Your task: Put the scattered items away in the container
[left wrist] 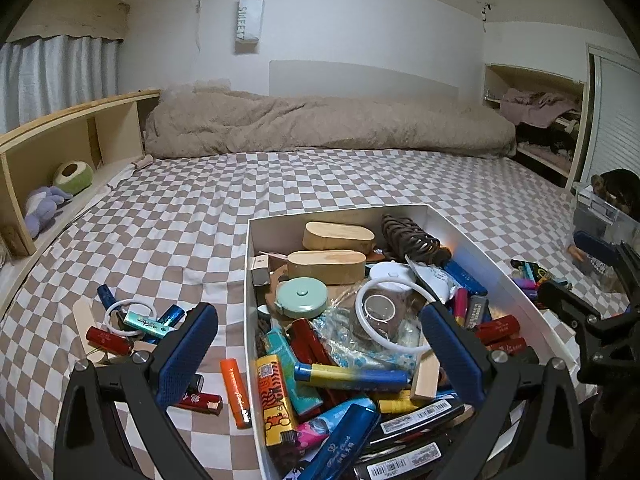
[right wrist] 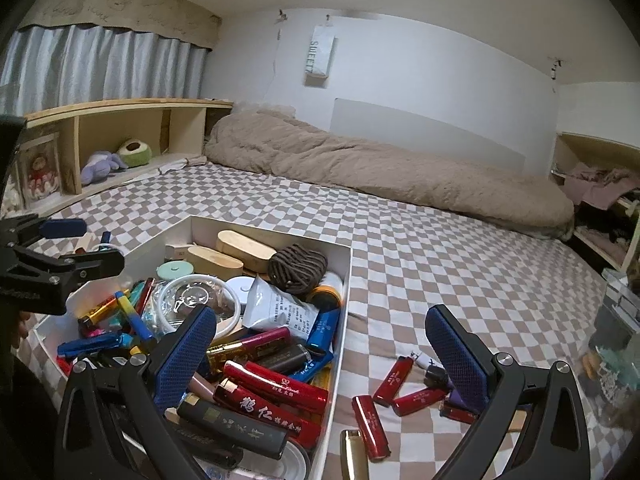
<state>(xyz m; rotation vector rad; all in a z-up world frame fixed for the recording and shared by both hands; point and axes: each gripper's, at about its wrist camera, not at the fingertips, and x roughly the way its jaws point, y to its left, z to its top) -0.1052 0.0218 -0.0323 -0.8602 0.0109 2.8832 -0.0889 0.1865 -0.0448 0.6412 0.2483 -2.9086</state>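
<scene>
Left wrist view showed the left tool (left wrist: 316, 344) with its blue pads spread apart and holding nothing, low in the frame over the left wall of a white box (left wrist: 251, 320). The box sat on a checked bed (left wrist: 200, 200) at centre right, crowded with lighters, wooden cases and a coil. Left of the box, an orange lighter (left wrist: 236, 392) lay on the sheet just beside the wall, with more lighters and a white ring (left wrist: 130, 316) at lower left.

Right wrist view showed the right tool (right wrist: 316, 344), also apart and empty, straddling the box's right wall (right wrist: 340, 344). Red lighters (right wrist: 400, 384) lay scattered on the bed at lower right.
</scene>
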